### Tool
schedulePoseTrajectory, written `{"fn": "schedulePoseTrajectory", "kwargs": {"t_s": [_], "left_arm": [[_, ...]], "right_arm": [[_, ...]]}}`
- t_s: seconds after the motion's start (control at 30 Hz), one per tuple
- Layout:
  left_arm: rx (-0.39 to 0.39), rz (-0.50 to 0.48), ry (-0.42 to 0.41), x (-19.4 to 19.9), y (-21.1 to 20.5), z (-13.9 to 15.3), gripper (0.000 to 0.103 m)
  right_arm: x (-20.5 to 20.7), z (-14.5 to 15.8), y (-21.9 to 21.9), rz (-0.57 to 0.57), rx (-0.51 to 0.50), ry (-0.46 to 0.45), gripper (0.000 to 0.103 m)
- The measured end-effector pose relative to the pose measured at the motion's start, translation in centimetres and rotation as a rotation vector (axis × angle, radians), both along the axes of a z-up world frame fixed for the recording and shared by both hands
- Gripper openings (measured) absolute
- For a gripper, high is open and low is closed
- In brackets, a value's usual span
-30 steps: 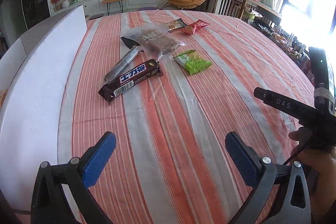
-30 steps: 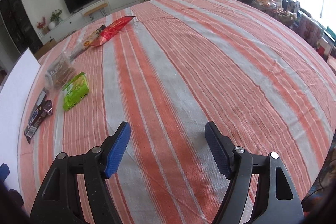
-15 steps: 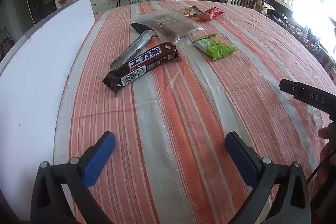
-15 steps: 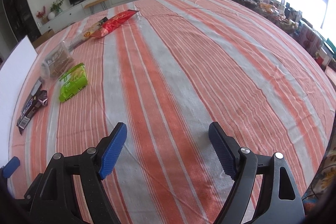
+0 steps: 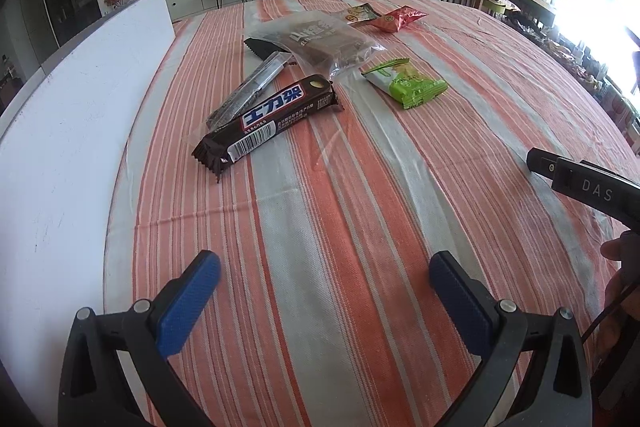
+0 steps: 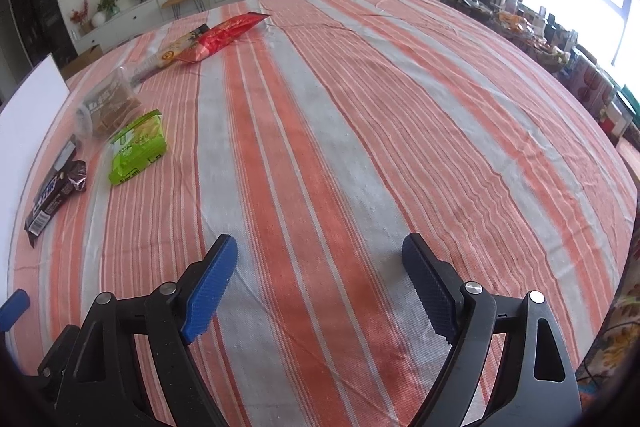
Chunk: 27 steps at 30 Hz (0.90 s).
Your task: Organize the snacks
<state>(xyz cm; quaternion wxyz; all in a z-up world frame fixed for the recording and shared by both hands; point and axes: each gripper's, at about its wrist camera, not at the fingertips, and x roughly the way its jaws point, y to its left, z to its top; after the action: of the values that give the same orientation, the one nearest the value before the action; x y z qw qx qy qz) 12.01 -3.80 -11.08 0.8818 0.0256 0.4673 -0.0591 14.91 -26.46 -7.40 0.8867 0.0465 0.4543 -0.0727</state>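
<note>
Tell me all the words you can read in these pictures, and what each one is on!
"士力架": on the chocolate bar.
"DAS": on the black handle at the right edge.
Clear bag: large characters, too blurred to read.
Green packet, red packet, yellow packet: print too small to read.

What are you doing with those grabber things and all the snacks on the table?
A person holds a gripper in each hand over the striped tablecloth. Both the left gripper and the right gripper are open and empty; the right one's jaws have just been opening. No snack is picked up yet. The chocolate bar, green packet, clear bag of brown snacks and red packet lie grouped near a white board.
</note>
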Motion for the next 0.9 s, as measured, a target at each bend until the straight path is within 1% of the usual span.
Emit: {"fn": "schedulePoseTrajectory", "kwargs": {"t_s": [0.1,0.23,0.37,0.57,0.63,0.7,0.73,0.77,0.83,0.9], "left_arm": [[0.004,-0.012,0.014,0.1,0.3,0.0,0.103],[0.001,0.002,-0.012,-0.4,1.3,0.0,0.103],[-0.001,0.014,-0.036,-1.1,2.2,-0.1,0.103],[-0.001,0.018,-0.046,-1.3,2.3,-0.1,0.103],[0.0,0.018,-0.047,-1.3,2.3,-0.1,0.103],[0.001,0.019,-0.048,-1.4,2.3,-0.1,0.103],[0.0,0.019,-0.047,-1.4,2.3,-0.1,0.103],[0.0,0.019,-0.047,-1.4,2.3,-0.1,0.103],[0.0,0.019,-0.047,-1.4,2.3,-0.1,0.103],[0.0,0.018,-0.047,-1.4,2.3,-0.1,0.103]], "right_arm": [[0.0,0.0,0.0,0.0,0.0,0.0,0.087],[0.0,0.0,0.1,0.003,0.0,0.0,0.088],[0.1,-0.1,0.3,0.017,-0.003,-0.004,0.094],[0.1,-0.1,0.4,0.018,-0.003,-0.004,0.094],[0.3,0.1,0.3,0.029,0.01,0.008,0.094],[1.4,0.9,0.7,0.122,0.099,0.028,0.093],[2.1,1.5,1.3,0.173,0.123,0.031,0.092],[2.8,2.3,2.3,0.228,0.126,0.029,0.091],[4.5,3.8,4.5,0.339,0.103,0.024,0.092],[6.6,4.1,7.3,0.452,0.093,0.075,0.092]]}}
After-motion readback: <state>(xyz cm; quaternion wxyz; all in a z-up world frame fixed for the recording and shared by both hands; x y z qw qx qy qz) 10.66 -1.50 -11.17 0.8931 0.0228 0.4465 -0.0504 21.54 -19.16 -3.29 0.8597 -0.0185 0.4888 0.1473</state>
